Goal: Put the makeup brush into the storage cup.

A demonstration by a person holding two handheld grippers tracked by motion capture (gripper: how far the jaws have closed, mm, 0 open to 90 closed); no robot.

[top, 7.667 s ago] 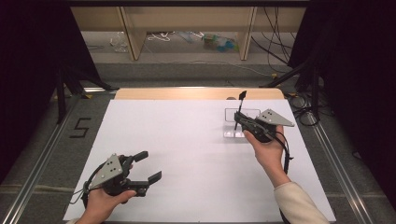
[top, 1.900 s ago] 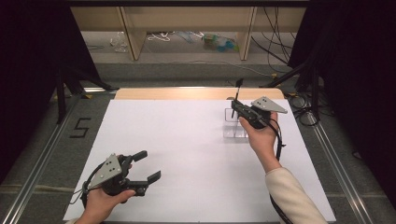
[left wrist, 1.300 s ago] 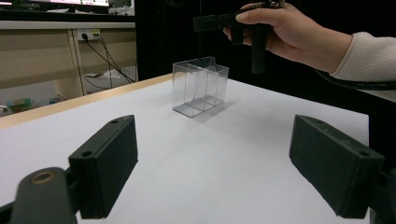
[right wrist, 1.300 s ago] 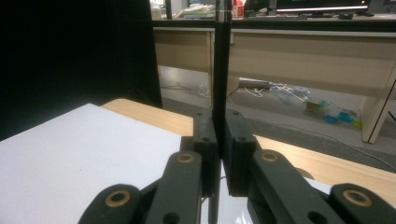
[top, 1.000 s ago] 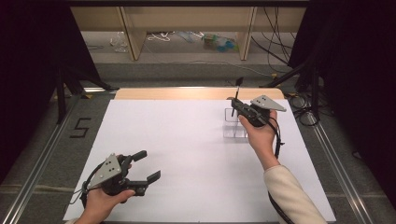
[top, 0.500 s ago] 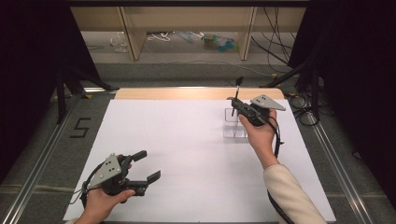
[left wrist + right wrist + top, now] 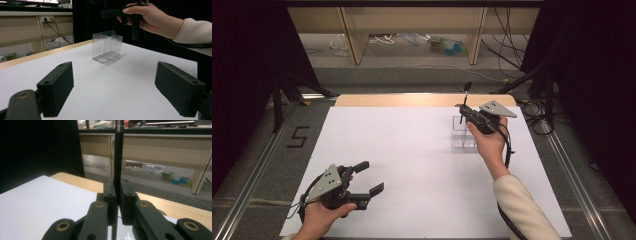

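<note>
My right gripper (image 7: 463, 114) is shut on a thin black stick (image 7: 466, 99) that stands nearly upright between its pads. From the right gripper view the stick (image 7: 118, 157) rises straight out of the closed jaws of the right gripper (image 7: 117, 195). It hangs just above a clear plastic box (image 7: 463, 134) with several narrow compartments, at the back right of the white sheet. My left gripper (image 7: 369, 177) rests at the near left, open, nothing between its pads. Looking along the left gripper (image 7: 115, 85), the box (image 7: 107, 46) stands ahead with the stick's lower end (image 7: 135, 28) over its right side.
A white sheet (image 7: 412, 150) covers the table, with a wooden strip (image 7: 402, 100) along its far edge. Black curtains stand at both sides. Cables (image 7: 537, 107) lie on the floor to the right, and shelving legs stand behind.
Since the earliest frame my right gripper has carried the stick a little farther back, over the box. Over the last second neither hand has moved.
</note>
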